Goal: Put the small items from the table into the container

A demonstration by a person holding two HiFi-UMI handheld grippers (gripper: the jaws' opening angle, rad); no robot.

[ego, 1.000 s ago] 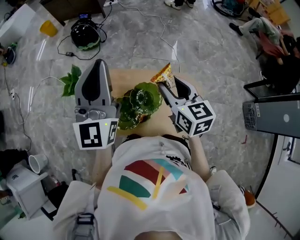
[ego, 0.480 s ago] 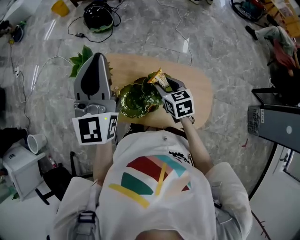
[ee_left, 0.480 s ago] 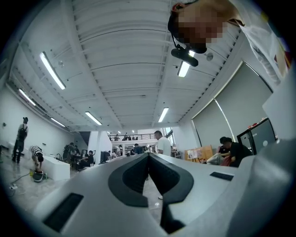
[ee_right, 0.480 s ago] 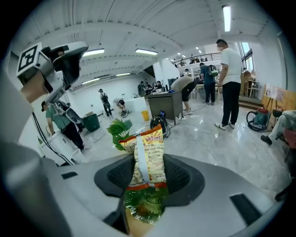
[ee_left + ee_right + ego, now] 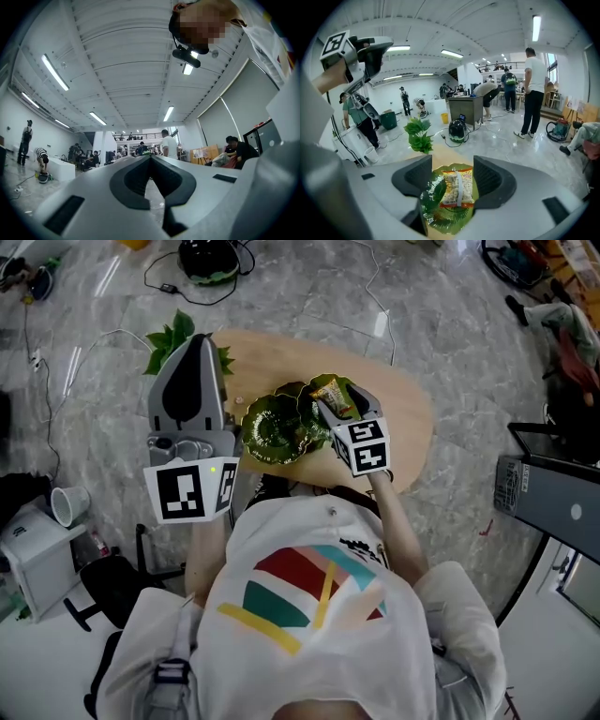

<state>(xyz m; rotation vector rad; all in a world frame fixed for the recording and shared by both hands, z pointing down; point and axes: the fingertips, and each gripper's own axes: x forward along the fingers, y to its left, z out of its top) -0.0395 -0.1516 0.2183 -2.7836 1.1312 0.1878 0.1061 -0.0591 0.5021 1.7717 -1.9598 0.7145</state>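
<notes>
A yellow snack packet [image 5: 334, 393] [image 5: 456, 189] lies in a green leaf-shaped dish [image 5: 272, 427] [image 5: 431, 206] on the oval wooden table [image 5: 398, 418]. My right gripper [image 5: 343, 401] [image 5: 453, 165] hangs low over the dish. Its jaws are opening, and the packet rests between them with a gap at the left pad. My left gripper [image 5: 197, 341] [image 5: 151, 158] is held high to the left of the dish, pointing out into the room. Its jaws meet at the tips with nothing between them.
A green leafy plant [image 5: 173, 338] [image 5: 419, 133] stands at the table's far left edge. Beyond it on the marble floor lie a black helmet [image 5: 208, 259] [image 5: 457, 131] and cables. A paper cup [image 5: 67, 505] and a white box [image 5: 33, 559] sit at the left.
The right gripper came down with the packet from above the table's far side into the green dish, and its jaws spread. The left gripper shifted slightly and stayed shut.
</notes>
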